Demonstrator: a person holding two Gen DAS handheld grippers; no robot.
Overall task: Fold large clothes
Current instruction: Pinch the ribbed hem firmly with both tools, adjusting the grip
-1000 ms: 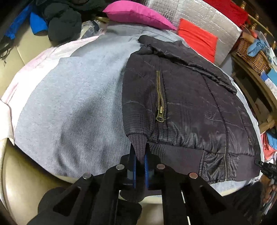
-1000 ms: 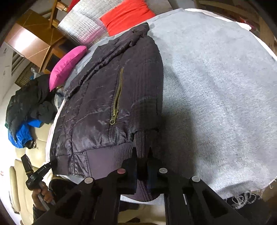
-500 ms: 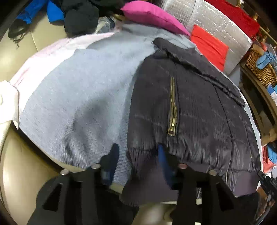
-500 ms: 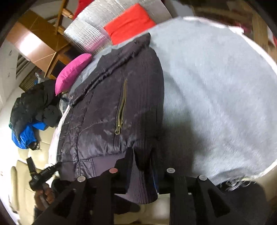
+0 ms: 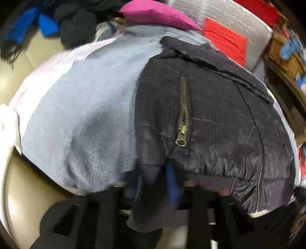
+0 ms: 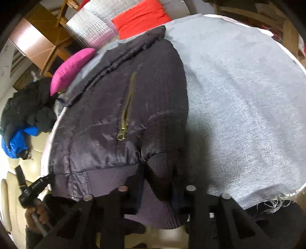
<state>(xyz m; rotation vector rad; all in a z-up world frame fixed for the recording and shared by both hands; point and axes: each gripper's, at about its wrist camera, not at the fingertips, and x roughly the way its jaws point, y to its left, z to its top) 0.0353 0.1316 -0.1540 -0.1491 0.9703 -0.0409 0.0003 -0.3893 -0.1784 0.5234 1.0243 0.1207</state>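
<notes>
A dark quilted jacket (image 5: pixel 220 115) with brass pocket zips lies flat on a grey blanket (image 5: pixel 86 115), hem toward me. My left gripper (image 5: pixel 151 185) is at the near left corner. Its jaws are closing on the ribbed sleeve cuff (image 5: pixel 149 172), which fills the gap between the blue pads (image 5: pixel 172 187). In the right wrist view the jacket (image 6: pixel 114 95) lies left of centre. There my right gripper (image 6: pixel 158 183) is closing on the other ribbed cuff (image 6: pixel 162 168). The left gripper (image 6: pixel 32 187), held by a hand, shows at that view's left edge.
A pink cushion (image 5: pixel 156 11) and a red cushion (image 5: pixel 223 40) lie beyond the jacket's collar. A heap of dark and blue clothes (image 5: pixel 72 24) sits on the beige sofa (image 5: pixel 23 191) at the left. A wicker basket (image 5: pixel 283 53) stands at the far right.
Both grippers held the cuffs tightly a second ago, spread their jaws half a second ago, and have narrowed again around the cuffs. The jacket lies as before.
</notes>
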